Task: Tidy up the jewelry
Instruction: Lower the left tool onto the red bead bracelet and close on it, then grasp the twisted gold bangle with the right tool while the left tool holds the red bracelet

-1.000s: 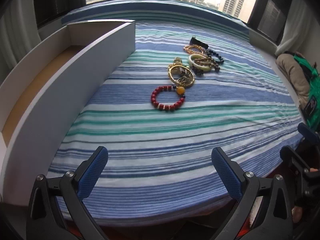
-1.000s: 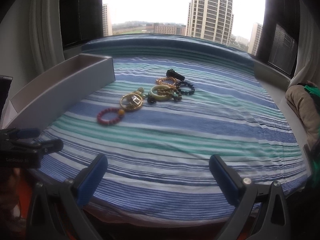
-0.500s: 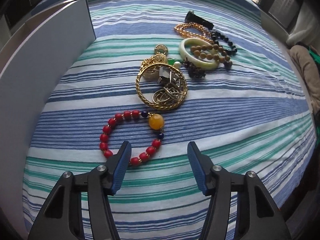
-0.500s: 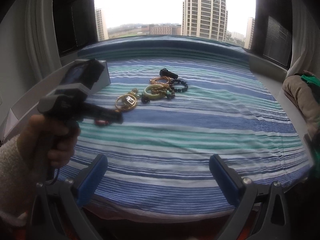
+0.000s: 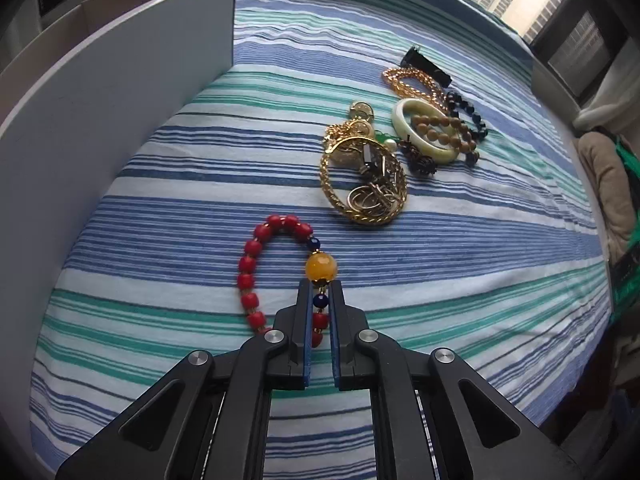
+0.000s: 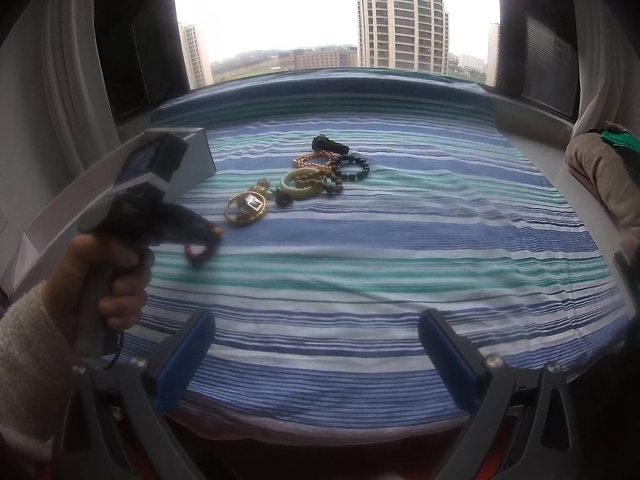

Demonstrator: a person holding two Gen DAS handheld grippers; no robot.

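Bracelet (image 5: 280,272) near bed's (image 5: 460,264) front edge is clamped by left gripper (image 5: 321,300) below amber bead; judged light, limp, slippery. Right gripper (image 6: 316,354) is held released, empty.

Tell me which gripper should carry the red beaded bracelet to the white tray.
Left. The left gripper is shut on the red beaded bracelet beside the white tray; the right gripper hangs open, farther back.

Striped bedsheet (image 6: 360,248); towers (image 6: 402,16); perhaps clothes (image 6: 600,176).
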